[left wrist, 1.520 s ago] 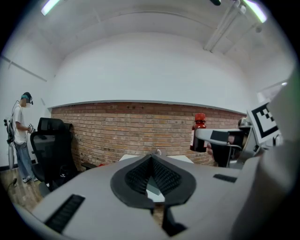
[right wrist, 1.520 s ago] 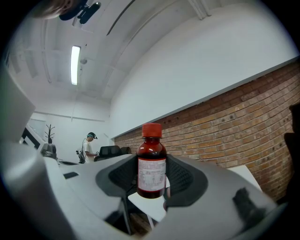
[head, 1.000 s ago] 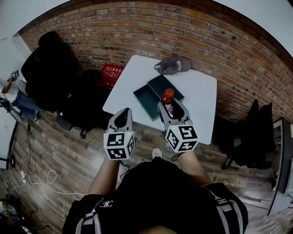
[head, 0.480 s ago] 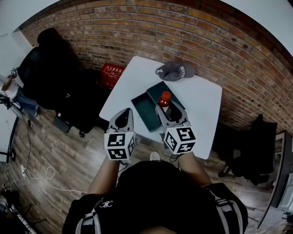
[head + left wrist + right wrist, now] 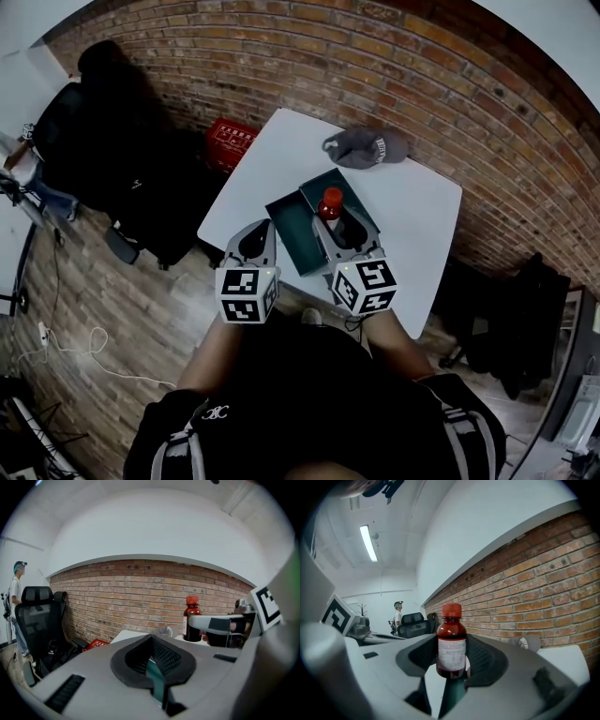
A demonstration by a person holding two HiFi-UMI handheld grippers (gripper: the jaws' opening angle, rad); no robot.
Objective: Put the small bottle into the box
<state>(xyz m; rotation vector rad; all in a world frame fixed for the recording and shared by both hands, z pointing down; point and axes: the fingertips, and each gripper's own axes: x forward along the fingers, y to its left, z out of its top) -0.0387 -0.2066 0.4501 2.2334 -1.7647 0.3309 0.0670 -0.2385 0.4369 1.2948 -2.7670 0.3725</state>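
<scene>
A small brown bottle (image 5: 451,641) with a red cap and a white label stands upright between the jaws of my right gripper (image 5: 452,663), which is shut on it. In the head view the bottle (image 5: 329,204) hangs above the dark green open box (image 5: 291,234) at the near side of the white table (image 5: 412,216), held by the right gripper (image 5: 337,227). My left gripper (image 5: 255,236) hovers off the table's near left edge, beside the box. Its jaws are together with nothing between them (image 5: 152,656). From the left gripper view the bottle (image 5: 192,620) shows at the right.
A grey cap (image 5: 366,147) lies at the table's far side by the brick wall. A red crate (image 5: 230,141) and black office chairs (image 5: 103,141) stand on the wooden floor to the left. A person (image 5: 16,602) stands far left.
My right gripper has carried the bottle forward, from the box's near edge to above the box. The left gripper has kept its place beside it.
</scene>
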